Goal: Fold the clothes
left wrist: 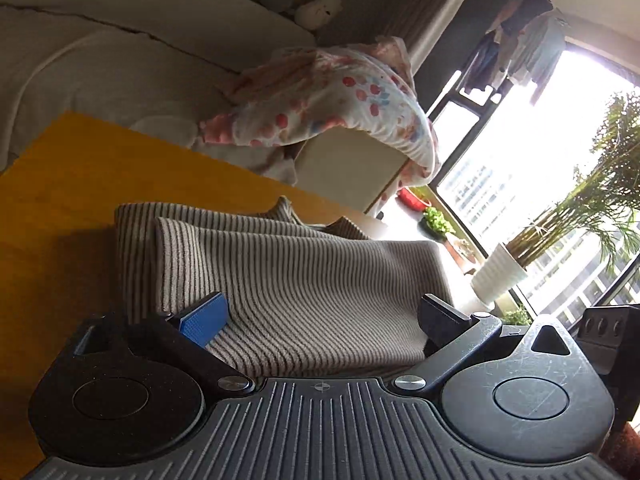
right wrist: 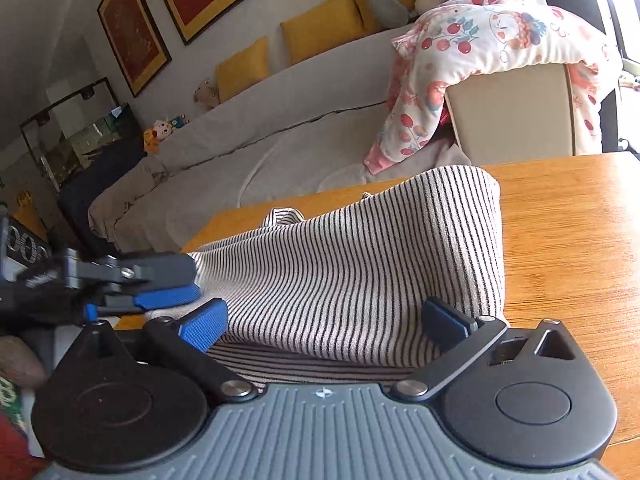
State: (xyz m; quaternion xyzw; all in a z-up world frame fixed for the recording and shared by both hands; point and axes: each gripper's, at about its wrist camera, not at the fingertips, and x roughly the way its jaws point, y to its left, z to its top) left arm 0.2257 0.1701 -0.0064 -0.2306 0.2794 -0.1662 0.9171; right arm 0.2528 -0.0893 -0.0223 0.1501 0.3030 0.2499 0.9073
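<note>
A striped grey and black garment (left wrist: 288, 280) lies folded on the wooden table (left wrist: 72, 184). My left gripper (left wrist: 324, 316) is open, its blue-padded fingers (left wrist: 206, 318) spread on either side of the garment's near edge. In the right wrist view the same garment (right wrist: 360, 264) lies on the table (right wrist: 568, 240), with one fold raised at the right. My right gripper (right wrist: 326, 320) is open, its fingers astride the near edge. The left gripper (right wrist: 168, 284) shows at the left of that view, at the garment's left end.
A grey sofa (right wrist: 248, 128) with yellow cushions stands behind the table. A flower-print blanket (right wrist: 488, 52) hangs over a beige chair (right wrist: 516, 112). A bright window (left wrist: 520, 160) and a potted plant (left wrist: 500, 276) are at the right in the left wrist view.
</note>
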